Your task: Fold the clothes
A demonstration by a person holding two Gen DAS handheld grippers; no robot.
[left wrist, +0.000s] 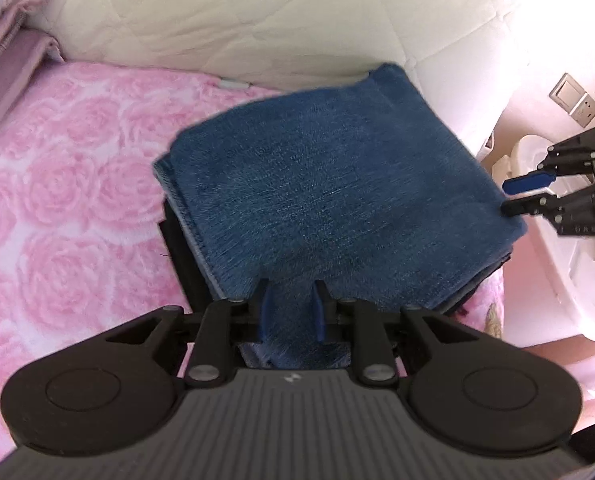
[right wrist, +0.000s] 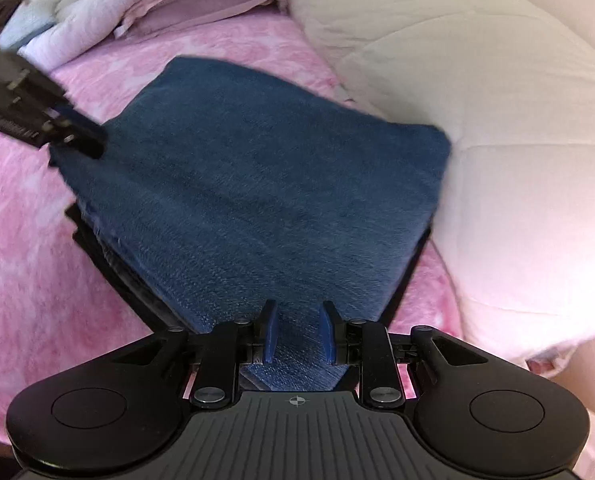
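A folded blue denim garment point(left wrist: 321, 184) lies on the pink rose blanket point(left wrist: 65, 184), on top of darker folded cloth point(left wrist: 177, 248) that shows at its edges. My left gripper point(left wrist: 291, 312) has the near edge of the denim between its blue pads, shut on it. In the right wrist view the same denim point(right wrist: 257, 184) runs between the pads of my right gripper point(right wrist: 299, 332), which is shut on its edge. The right gripper point(left wrist: 515, 196) shows at the garment's right corner in the left view, and the left gripper point(right wrist: 77, 136) is at its left edge in the right view.
A cream quilted duvet point(left wrist: 257, 20) bulges right behind the garment. Folded pink and striped bedding point(right wrist: 169, 4) is piled at the far end of the bed. A wall switch point(left wrist: 575, 100) and a white object point(left wrist: 577, 260) are beyond the bed's right side.
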